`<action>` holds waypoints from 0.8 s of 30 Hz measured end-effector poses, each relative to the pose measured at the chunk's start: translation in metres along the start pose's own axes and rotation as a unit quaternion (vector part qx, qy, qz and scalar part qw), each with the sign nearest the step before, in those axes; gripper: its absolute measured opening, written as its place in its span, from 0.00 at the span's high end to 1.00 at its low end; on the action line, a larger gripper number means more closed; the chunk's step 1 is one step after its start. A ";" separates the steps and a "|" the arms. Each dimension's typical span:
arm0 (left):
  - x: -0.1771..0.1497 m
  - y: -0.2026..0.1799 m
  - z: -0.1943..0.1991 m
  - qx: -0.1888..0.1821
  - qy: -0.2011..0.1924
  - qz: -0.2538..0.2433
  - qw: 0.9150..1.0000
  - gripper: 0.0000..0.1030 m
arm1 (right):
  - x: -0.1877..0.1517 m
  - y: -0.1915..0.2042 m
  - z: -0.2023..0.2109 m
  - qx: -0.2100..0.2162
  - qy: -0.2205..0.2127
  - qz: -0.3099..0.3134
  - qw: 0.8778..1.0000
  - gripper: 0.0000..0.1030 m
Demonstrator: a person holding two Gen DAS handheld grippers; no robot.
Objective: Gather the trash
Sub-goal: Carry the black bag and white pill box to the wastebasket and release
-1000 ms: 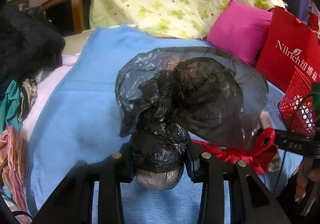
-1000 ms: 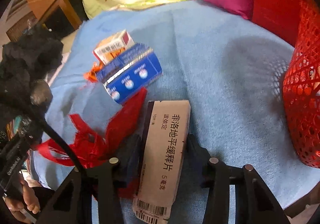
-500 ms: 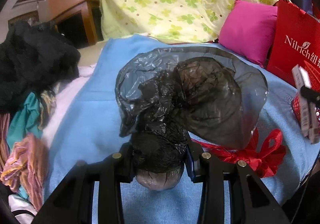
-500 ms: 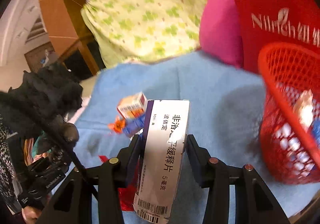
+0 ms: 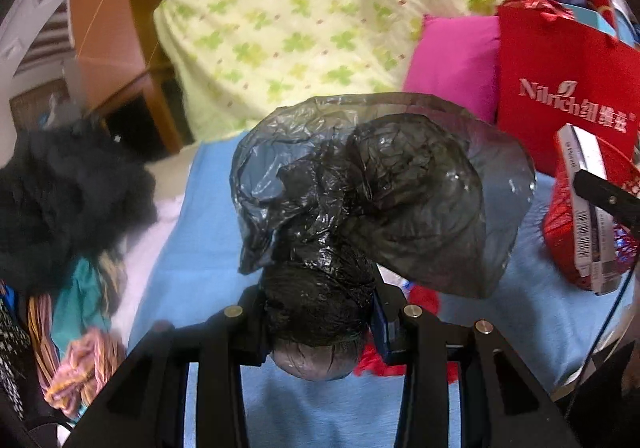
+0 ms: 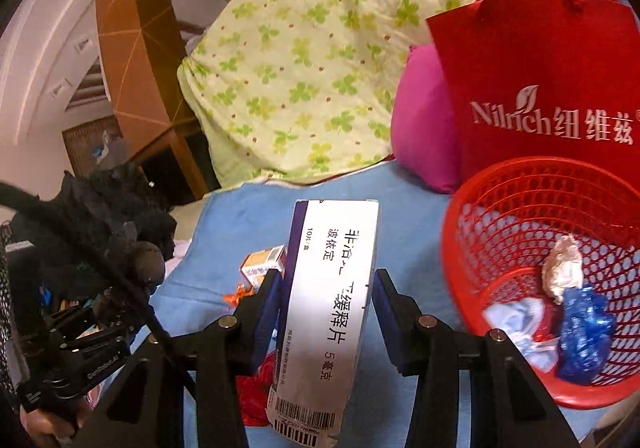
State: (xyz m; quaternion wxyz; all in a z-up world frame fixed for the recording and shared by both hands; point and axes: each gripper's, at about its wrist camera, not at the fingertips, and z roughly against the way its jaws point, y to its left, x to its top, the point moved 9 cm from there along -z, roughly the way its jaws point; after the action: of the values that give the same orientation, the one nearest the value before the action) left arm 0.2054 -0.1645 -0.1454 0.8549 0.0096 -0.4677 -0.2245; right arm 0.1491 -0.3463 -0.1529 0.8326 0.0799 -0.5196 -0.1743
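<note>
While the right gripper [image 6: 326,288] pinches a white medicine box [image 6: 326,308] at frame centre, left of the red basket's [image 6: 480,183] open rim, the left gripper [image 5: 320,312] clamps a black trash bag [image 5: 360,199] above bare blue blanket [image 5: 192,260].

A crumpled black plastic bag [image 5: 360,207] bulged up and forward, its bunched neck pinched from both sides above the blue cover. A long white medicine box [image 6: 332,296] with a purple edge, black Chinese print and a barcode at its near end was clamped lengthwise, held in the air just left of a red mesh basket [image 6: 500,183]. The basket stood upright and held a crumpled white wad, a blue wrapper and pale scraps.
</note>
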 end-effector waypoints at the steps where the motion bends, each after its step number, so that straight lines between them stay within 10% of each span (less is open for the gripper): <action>1: 0.005 -0.007 0.004 -0.001 -0.004 -0.007 1.000 0.61 | 0.002 -0.004 0.004 0.000 -0.004 -0.004 1.000 0.52; 24: 0.055 -0.139 0.060 -0.059 -0.065 -0.119 0.989 0.60 | 0.042 -0.109 0.085 -0.016 -0.105 -0.126 0.986 0.52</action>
State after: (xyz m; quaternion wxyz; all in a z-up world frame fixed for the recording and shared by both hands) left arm 0.1305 -0.2993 -0.0988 0.7888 0.0003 -0.5040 -0.3519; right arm 0.0676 -0.4589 -0.1141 0.7458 0.1128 -0.5874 -0.2934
